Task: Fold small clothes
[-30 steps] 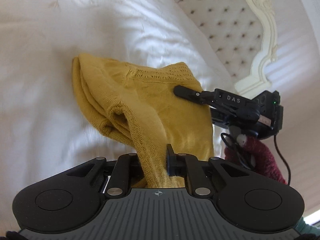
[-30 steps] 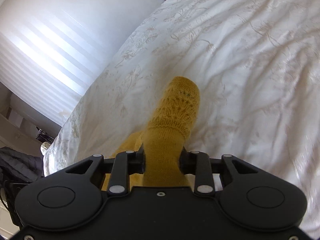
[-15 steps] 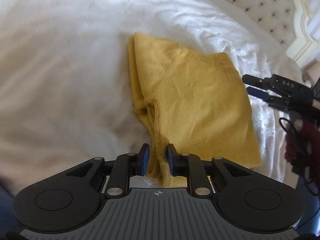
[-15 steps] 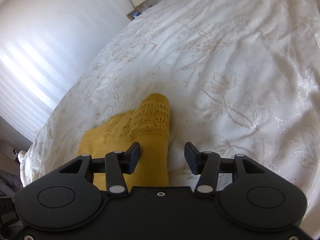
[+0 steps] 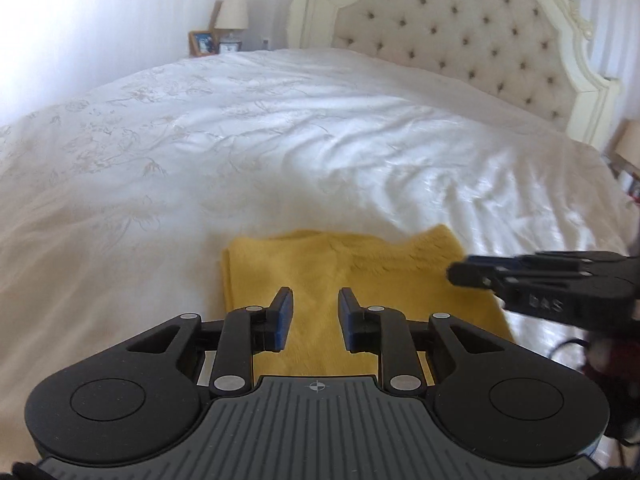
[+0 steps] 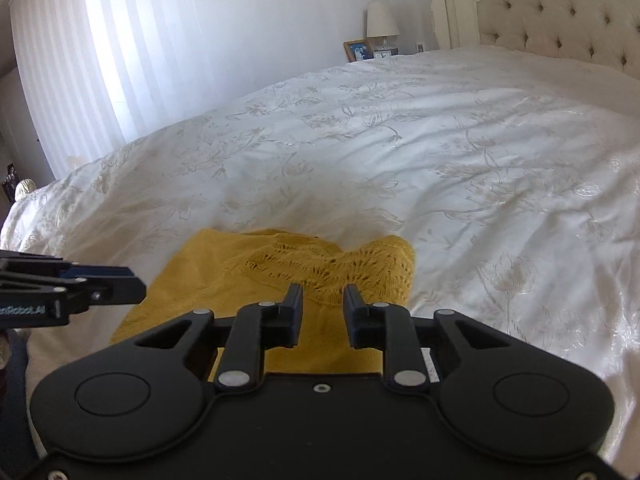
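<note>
Left wrist: both grippers' jaws apart over seemingly untouched knit.

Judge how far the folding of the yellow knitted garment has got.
Done: the mustard-yellow knitted garment lies folded into a flat rectangle on the white embroidered bedspread. In hand: nothing; left tongs and right tongs are open above it. Left: perhaps smoothing.

The right gripper, seen from the left wrist view, carries pale raised letters on its dark side that read "DAS", blurred but legible. From the right wrist view, the left gripper bears a small white strip with print cut off by the frame edge; it seems to end in "Robot.AI", though the first letters are unclear.
</note>
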Demonstrator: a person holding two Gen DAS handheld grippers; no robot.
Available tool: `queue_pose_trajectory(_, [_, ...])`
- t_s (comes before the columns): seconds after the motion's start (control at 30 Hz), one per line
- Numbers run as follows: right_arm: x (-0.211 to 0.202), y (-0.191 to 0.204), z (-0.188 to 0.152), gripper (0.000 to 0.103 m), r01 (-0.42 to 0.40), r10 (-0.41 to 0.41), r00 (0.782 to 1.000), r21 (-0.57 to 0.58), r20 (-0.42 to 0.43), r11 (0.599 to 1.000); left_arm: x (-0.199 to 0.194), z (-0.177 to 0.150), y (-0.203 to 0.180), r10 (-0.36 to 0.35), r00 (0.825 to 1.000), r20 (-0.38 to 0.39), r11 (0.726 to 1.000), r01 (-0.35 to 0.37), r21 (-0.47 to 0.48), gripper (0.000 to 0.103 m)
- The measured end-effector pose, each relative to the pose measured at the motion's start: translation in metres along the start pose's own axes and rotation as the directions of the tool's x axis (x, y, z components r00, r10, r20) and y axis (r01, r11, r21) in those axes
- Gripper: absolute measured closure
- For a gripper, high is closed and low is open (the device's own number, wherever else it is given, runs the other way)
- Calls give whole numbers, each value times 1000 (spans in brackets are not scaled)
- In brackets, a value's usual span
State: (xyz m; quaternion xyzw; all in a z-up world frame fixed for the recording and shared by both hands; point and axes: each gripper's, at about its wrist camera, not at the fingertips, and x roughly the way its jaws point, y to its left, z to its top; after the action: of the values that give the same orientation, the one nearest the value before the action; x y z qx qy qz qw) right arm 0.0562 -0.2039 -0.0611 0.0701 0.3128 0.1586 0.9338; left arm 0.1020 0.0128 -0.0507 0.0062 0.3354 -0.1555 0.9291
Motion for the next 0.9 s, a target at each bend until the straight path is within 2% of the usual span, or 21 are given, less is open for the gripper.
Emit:
queue_pose_trajectory(0.1, [22, -1, -1, 73, 51, -53, 998, -43, -45, 998, 35, -4, 14, 102, 991, -91, 995, -103, 0, 79])
queue_pose_trajectory(0.13, [31, -2, -2, 74, 66, -69, 996, -54, -61, 996, 43, -8, 20, 133, 983, -123, 991, -134, 0, 73])
queue_pose_trajectory(0.23, [51, -12, -6, 76, 70, -72, 993, -28, -93, 997, 40, -16, 40, 108, 987, -117, 993, -113, -41, 63])
queue_pose_trajectory(0.37, [59, -14, -4, 76, 71, -71, 993, -1, -93, 997, 23, -7, 36, 123, 986, -117, 992, -126, -22, 65])
queue_pose_trajectory(0.5, [56, -18, -7, 76, 53, -51, 996, 28, -78, 998, 13, 9, 18, 48, 998, -42, 999, -47, 22, 65])
queue_pose_trajectory(0.67, [54, -24, -10, 75, 32, -28, 998, 69, -59, 997, 39, 20, -6, -20, 998, -58, 998, 23, 59, 65])
queue_pose_trajectory(0.83, [53, -23, -10, 75, 31, -28, 998, 53, -55, 998, 81, 17, -5, 19, 992, -124, 999, -14, 37, 62])
queue_pose_trajectory(0.9, [53, -23, -11, 75, 30, -27, 998, 55, -52, 998, 86, 18, -1, 17, 992, -124, 1000, -14, 22, 61])
